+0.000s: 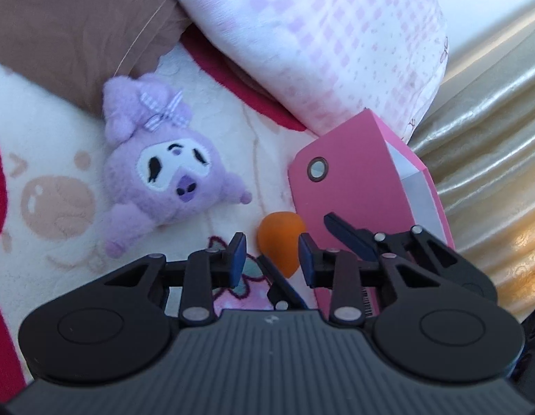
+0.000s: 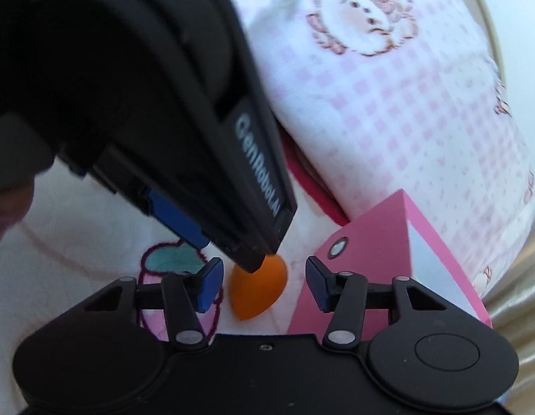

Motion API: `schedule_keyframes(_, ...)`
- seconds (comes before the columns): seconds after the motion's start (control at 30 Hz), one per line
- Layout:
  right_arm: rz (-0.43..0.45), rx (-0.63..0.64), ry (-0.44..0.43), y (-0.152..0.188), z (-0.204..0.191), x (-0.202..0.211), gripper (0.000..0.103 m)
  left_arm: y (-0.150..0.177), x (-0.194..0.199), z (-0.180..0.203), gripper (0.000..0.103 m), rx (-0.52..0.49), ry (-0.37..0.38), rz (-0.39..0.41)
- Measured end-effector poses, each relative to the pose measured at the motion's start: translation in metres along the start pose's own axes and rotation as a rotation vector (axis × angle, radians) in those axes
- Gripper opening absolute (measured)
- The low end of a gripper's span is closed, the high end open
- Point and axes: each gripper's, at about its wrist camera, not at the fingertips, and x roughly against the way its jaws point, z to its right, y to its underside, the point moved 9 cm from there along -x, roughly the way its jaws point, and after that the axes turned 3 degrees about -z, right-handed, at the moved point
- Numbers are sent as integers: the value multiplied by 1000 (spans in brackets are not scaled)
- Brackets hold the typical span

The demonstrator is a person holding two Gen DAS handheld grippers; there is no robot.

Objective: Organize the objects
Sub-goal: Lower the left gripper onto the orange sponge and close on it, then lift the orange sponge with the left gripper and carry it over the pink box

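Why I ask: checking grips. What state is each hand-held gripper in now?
Left hand-held gripper: open, orange sponge between its jaws, ungripped.
Right hand-held gripper: open, holding nothing.

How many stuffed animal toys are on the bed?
1. The purple plush toy lies on the blanket, left of the orange sponge and pink box. Others may be hidden outside the view.

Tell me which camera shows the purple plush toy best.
The left wrist view: the purple plush toy lies in full sight on the blanket, face and bow clear. The right wrist view shows nothing of it; the other hand-held gripper's black body fills that side.
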Motion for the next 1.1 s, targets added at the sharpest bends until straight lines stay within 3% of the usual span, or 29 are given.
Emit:
schedule_keyframes(0.17, -55, -6, 0, 8, 0, -19, 56, -1, -3, -4, 31, 3, 25, -12)
schedule_keyframes(0.23, -64, -23, -20, 9, 0, -22, 52, -1, -5, -4, 31, 9, 35, -22)
schedule_keyframes(0.27, -69, -51, -49, 9, 2, -23, 41, 0, -5, -4, 31, 10, 36, -26)
schedule_keyframes(0.53, -40, -227, -228, 8, 17, -6, 41, 0, 7, 4, 31, -22, 30, -46)
schedule_keyframes(0.8, -80, -402, -462, 18, 15, -3, 43, 13, 20, 2, 31, -16, -90, -95)
schedule_keyframes(0.93, -45, -443, -506, 26, 18, -4, 51, 23, 17, -6, 31, 2, -124, -132)
schedule_keyframes(1.0, -24, -454, -524, 29, 18, 1, 79, 25, 16, -8, 31, 11, -123, -134)
schedule_keyframes(1.1, 0, -472, -528, 33, 15, 9, 79, 25, 13, -10, 31, 40, -97, -132)
